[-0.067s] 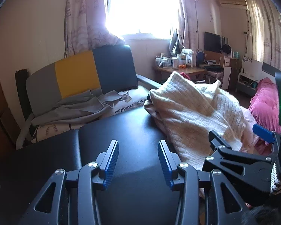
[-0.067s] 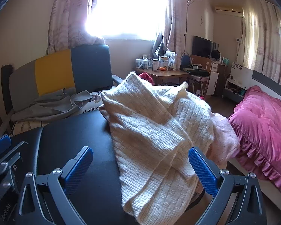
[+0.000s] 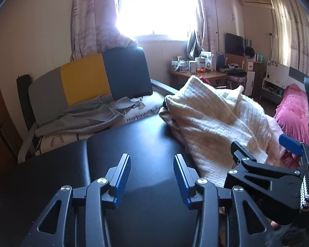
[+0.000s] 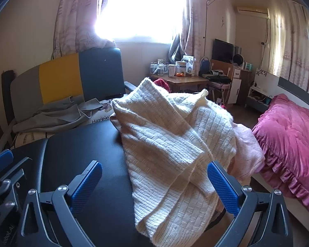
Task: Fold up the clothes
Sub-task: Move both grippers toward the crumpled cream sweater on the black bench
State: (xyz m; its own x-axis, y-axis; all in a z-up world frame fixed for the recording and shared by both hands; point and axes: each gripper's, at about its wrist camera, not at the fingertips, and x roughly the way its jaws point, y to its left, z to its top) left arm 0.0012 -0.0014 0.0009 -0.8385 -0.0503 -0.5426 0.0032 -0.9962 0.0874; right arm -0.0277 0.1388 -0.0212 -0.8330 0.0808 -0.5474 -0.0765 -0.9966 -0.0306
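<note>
Nearest, the left tongs stand with their jaws apart over the bare black counter, holding nothing. The right tongs are spread wide, their blue pads either side of the near end of a cream knitted sweater without pinching it. The sweater lies bunched and crossed over itself along the counter's right side, a pink garment under it. It is not folded. I judge a grasp is being lined up; next it needs spreading flat. Farther back, grey clothes lie on a sofa.
</note>
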